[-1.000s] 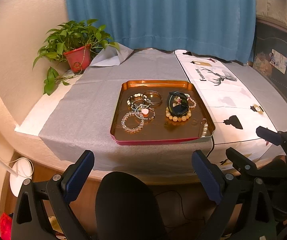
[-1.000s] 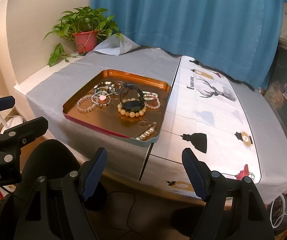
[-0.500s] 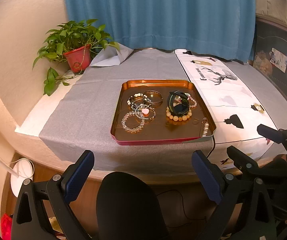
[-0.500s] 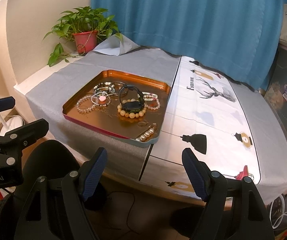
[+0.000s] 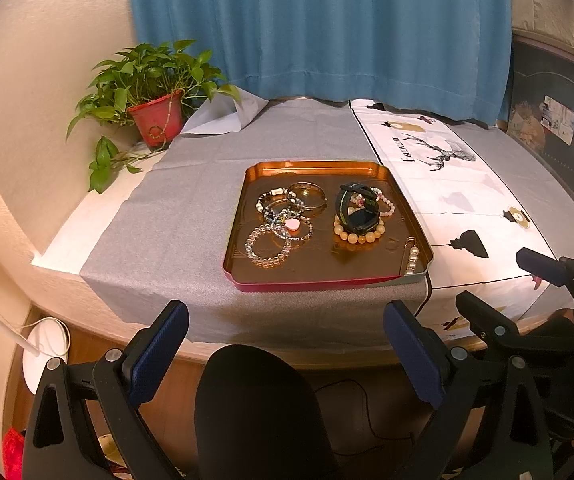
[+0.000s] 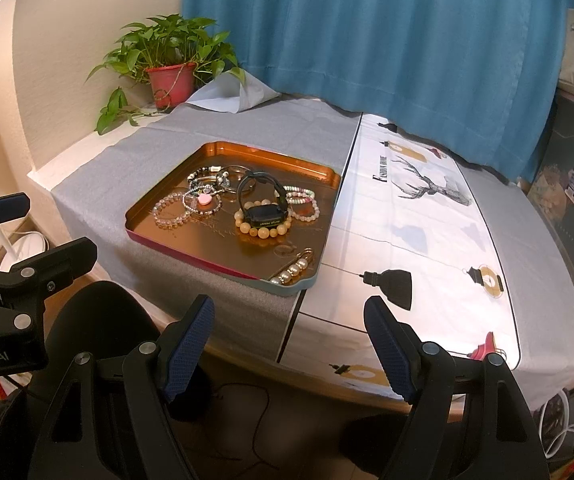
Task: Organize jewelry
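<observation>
The small bracelets overlap in a heap, and I cannot separate them by eye. The copper-coloured metal tray (image 5: pixel 329 268) with the jewelry lies on the desk, far ahead of me. My left gripper (image 5: pixel 285 344) and right gripper (image 6: pixel 289 338) hold their jaws wide apart, gripping nothing.

A copper-coloured tray (image 5: pixel 403 200) with a red outer wall is seen lying flat on the grey cloth of the surface (image 5: pixel 191 216), and all the jewelry is gathered inside it. A black watch (image 5: pixel 357 206) is stood on edge within a ring of amber beads (image 5: pixel 359 236). A pastel bead bracelet (image 5: pixel 387 204) is laid just behind it. To the left, a clear bead bracelet (image 5: pixel 267 246), a pink heart charm (image 5: pixel 293 224), mixed bead bracelets (image 5: pixel 275 204) and a metal bangle (image 5: pixel 307 196) are overlapped (partly tangled). A pearl clip (image 5: pixel 412 258) is set along the tray's right rim.
</observation>
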Tool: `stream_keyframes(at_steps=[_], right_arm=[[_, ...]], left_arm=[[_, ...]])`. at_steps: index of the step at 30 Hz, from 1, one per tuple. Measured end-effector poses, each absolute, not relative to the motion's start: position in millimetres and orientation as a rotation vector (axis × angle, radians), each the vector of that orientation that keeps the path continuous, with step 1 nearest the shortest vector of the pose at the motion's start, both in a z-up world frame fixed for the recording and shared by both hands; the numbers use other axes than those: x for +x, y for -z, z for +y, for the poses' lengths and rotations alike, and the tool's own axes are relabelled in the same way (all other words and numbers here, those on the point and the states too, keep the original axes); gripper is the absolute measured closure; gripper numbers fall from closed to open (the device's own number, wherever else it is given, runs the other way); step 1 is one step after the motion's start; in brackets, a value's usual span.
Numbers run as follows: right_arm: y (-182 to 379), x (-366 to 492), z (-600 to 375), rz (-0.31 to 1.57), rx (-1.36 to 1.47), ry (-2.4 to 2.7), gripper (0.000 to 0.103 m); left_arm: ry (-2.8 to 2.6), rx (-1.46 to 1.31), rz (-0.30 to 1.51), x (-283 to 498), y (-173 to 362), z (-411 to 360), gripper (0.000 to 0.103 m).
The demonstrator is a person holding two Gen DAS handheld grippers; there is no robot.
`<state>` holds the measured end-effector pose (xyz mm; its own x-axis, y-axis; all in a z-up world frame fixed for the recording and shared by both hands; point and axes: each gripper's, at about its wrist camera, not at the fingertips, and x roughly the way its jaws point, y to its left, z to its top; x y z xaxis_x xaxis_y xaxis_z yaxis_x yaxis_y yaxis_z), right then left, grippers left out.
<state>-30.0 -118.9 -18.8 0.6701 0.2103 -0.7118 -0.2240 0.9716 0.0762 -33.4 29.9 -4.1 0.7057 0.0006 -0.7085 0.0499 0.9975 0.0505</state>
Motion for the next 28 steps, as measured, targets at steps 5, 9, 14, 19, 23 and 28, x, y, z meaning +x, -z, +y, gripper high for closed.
stream_keyframes(at_steps=[5,9,14,19,23,28], right_arm=[[19,-30,-119,0.801,-0.019,-0.246,0.025],[19,-30,-119,0.800,-0.020,-0.246,0.025],[19,-30,-118,0.801,-0.020,-0.246,0.025],[18,-29,-118,0.798,-0.018,-0.247,0.025],[17,-29,-119,0.801,-0.015,-0.251,0.025],[15,-27,-120,0.803,-0.004,-0.268,0.025]], left_arm=[[0.026,0.068,0.787,-33,4,30,0.006],[0.027,0.069,0.787,-33,4,30,0.006],[0.028,0.070,0.789,-33,4,29,0.006],[0.025,0.066,0.790,-34,4,30,0.006],[0.029,0.055,0.798,-34,5,40,0.006],[0.035,0.056,0.801,-32,6,42,0.006]])
